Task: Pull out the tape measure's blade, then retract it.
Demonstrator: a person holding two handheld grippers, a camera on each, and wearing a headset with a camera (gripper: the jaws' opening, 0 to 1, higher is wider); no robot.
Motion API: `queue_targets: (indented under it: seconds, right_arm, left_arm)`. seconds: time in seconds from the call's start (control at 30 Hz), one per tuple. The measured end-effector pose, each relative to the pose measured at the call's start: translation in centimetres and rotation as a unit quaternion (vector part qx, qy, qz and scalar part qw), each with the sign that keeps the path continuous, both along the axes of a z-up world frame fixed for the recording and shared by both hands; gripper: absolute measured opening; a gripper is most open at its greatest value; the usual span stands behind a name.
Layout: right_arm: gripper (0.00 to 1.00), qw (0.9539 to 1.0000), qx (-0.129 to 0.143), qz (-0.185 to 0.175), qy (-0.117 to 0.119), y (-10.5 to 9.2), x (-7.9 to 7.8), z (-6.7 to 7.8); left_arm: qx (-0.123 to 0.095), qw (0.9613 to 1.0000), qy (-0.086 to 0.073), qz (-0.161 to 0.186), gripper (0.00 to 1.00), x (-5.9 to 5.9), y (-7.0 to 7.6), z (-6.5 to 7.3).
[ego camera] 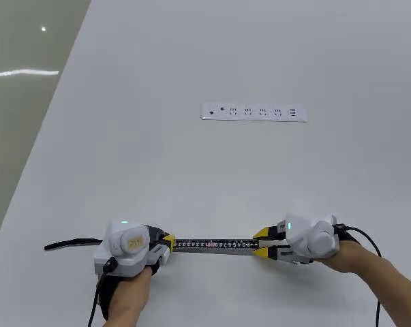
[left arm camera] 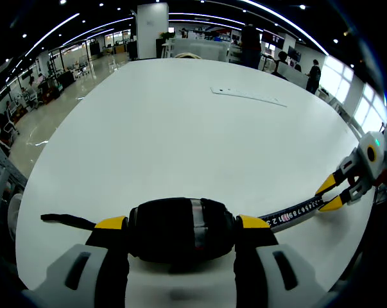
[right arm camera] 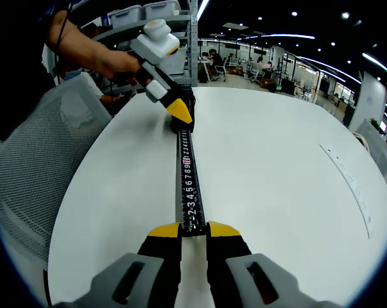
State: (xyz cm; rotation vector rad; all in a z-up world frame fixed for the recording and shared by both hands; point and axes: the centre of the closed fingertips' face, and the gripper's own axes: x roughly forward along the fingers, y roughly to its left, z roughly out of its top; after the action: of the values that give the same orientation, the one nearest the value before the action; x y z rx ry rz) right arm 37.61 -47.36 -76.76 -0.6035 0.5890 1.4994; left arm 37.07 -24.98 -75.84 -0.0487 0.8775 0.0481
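The left tongs (ego camera: 165,246) are clenching the tape measure's case (left arm camera: 180,230) on the tabletop (ego camera: 225,170); the blade (ego camera: 215,243) is lying stretched rightward, flat; the right tongs (ego camera: 261,243) are pinching its tip; retracting is probably meaning travelling leftward along that axis.

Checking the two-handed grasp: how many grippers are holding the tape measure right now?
2. The left gripper clamps the tape measure by its black case; the right gripper pinches the tip of the pulled-out blade.
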Motion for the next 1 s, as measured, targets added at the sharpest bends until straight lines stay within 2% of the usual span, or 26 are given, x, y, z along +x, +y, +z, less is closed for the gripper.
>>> queue_targets:
  seconds: [1.0]
  right_arm:
    - [0.13, 0.9999, 0.005, 0.01, -0.001, 1.5, 0.0, -0.1]
  left_arm:
    - [0.0, 1.0, 0.002, 0.0, 0.64, 0.0, -0.1, 0.0]
